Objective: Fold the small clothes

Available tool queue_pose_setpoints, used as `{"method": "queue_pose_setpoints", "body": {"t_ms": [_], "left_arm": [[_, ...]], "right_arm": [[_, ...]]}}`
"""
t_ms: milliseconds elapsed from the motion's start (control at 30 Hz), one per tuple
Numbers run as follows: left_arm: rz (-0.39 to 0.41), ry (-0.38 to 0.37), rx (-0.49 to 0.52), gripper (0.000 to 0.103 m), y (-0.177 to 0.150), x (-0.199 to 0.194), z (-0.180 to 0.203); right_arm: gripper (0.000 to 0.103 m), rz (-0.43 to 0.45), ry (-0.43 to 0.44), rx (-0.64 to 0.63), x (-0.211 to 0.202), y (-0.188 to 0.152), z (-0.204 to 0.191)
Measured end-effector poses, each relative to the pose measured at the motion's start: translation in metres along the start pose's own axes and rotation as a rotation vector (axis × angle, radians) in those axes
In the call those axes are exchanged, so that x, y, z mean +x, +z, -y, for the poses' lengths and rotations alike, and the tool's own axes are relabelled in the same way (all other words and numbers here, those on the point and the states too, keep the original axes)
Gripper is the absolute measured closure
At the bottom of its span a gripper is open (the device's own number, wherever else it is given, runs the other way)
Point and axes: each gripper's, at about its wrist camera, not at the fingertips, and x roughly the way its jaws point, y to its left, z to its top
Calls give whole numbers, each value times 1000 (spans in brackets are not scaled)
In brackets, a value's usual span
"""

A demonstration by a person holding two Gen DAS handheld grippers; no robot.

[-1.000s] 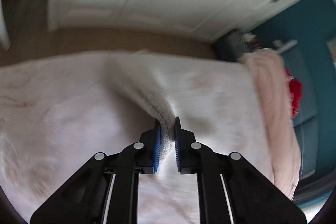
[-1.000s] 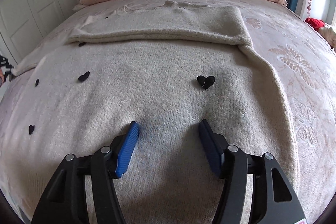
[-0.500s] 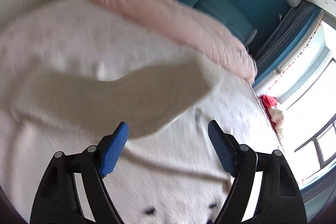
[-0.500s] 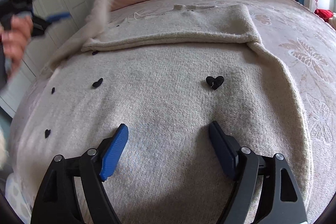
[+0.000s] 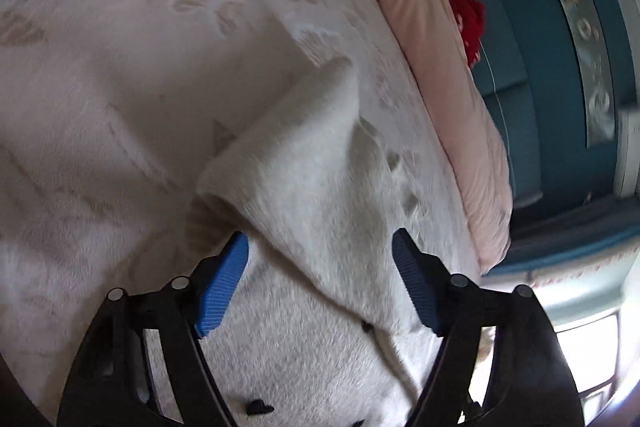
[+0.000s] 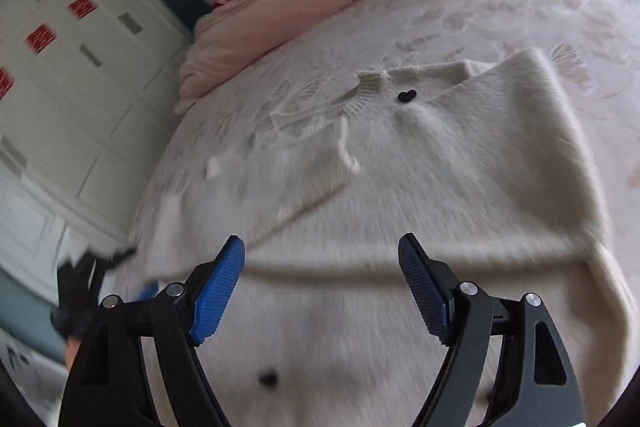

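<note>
Left wrist view: left gripper [image 5: 320,279] jaws closing, wide apart, pads clear of cloth, nothing held. Sleeve [image 5: 296,163] lies folded across sweater [image 5: 320,347] on bed [image 5: 120,67].

Right wrist view: right gripper [image 6: 322,285] open, empty, above sweater [image 6: 400,187]. Knit judged soft, light, limp, stretch-prone; pinch at hem or fold edge.

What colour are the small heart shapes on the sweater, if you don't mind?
Black, on a cream sweater; one heart near the neckline shows best in the right wrist view.
</note>
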Motion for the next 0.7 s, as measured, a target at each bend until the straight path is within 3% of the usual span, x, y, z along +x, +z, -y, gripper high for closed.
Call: {"method": "queue_pose_setpoints", "body": {"t_ms": [100, 133, 167, 200, 233, 300, 367, 433, 533, 700], "left_arm": [[22, -57, -115, 35, 7, -3, -24], [38, -73, -145, 35, 9, -4, -30], [51, -80, -162, 38, 9, -5, -33], [64, -80, -170, 45, 9, -5, -34], [76, -78, -171, 49, 10, -5, -33], [84, -105, -159, 74, 13, -7, -30], [84, -131, -131, 81, 18, -8, -20], [65, -142, -91, 83, 22, -7, -12], [3, -105, -59, 86, 20, 10, -5], [-73, -7, -70, 93, -5, 44, -6]], "right_arm": [[31, -65, -29, 81, 45, 26, -3], [45, -94, -14, 104, 60, 30, -6], [70, -113, -5, 123, 70, 31, -8], [89, -135, 4, 138, 80, 32, -13], [94, -140, 12, 137, 83, 34, -18], [96, -71, 55, 97, 72, 44, -32], [96, 27, 126, 51, 42, 57, -45], [96, 108, 142, 3, 9, 65, -49], [96, 191, 44, -49, -23, 72, -29], [96, 94, -114, 54, -10, 56, 52]]}}
